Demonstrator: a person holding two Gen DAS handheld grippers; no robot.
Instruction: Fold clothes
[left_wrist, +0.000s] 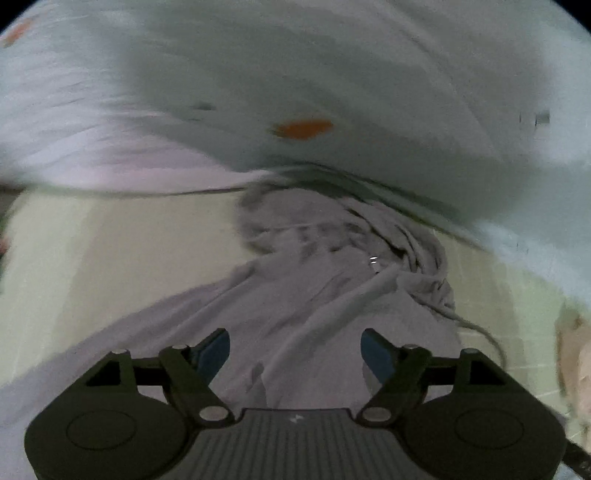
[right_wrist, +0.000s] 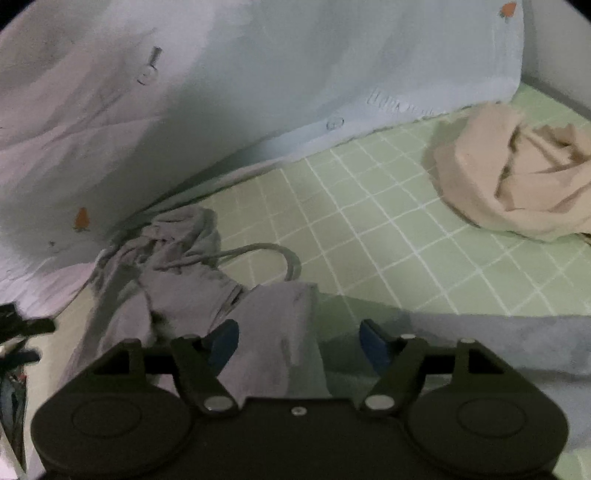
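A green sheet (right_wrist: 388, 236) with a white grid covers the surface. Beyond both tools rises a pale blue quilt (right_wrist: 258, 74). The grey garment (left_wrist: 314, 288) lies crumpled just ahead of the left gripper (left_wrist: 295, 350) and right gripper (right_wrist: 299, 343), both spread apart, holding nothing. A beige garment (right_wrist: 517, 177) sits far right.

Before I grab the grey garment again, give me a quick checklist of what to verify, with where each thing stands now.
1. Left tool open, nothing between its fingers: ok.
2. Right tool open and empty: ok.
3. Grey garment lies under both tools: ok.
4. Grey garment spread flat for folding: not ok, its far end is bunched against the pale blue sheet.
5. Drawstring tucked away: not ok, it loops loose over the green checked cover.
6. Beige garment apart from the grey one: ok.
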